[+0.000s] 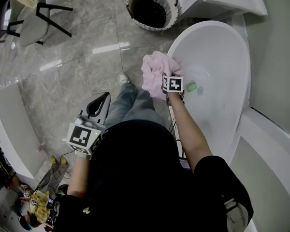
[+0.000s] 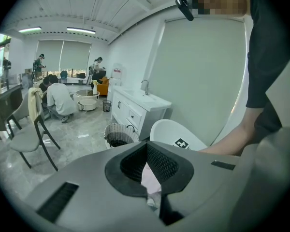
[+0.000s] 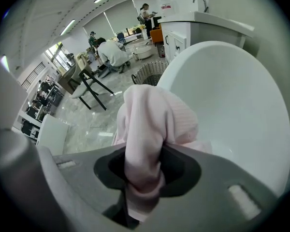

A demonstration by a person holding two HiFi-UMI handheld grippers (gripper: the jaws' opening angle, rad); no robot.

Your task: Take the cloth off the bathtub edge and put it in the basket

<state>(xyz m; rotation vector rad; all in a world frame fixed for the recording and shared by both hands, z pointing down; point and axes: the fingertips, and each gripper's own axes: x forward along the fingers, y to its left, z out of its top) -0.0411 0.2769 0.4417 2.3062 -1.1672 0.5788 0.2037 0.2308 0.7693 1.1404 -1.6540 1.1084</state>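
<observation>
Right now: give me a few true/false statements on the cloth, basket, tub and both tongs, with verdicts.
1. The right tongs are clamped on the pink cloth. True.
2. The cloth already lies in the basket. False: it is bunched at the bathtub edge, and the basket stands on the floor past the tub's end.
3. The left tongs touch the bathtub. False: they hang at the person's left side, away from it.
4. A small green thing lies inside the tub. True.
</observation>
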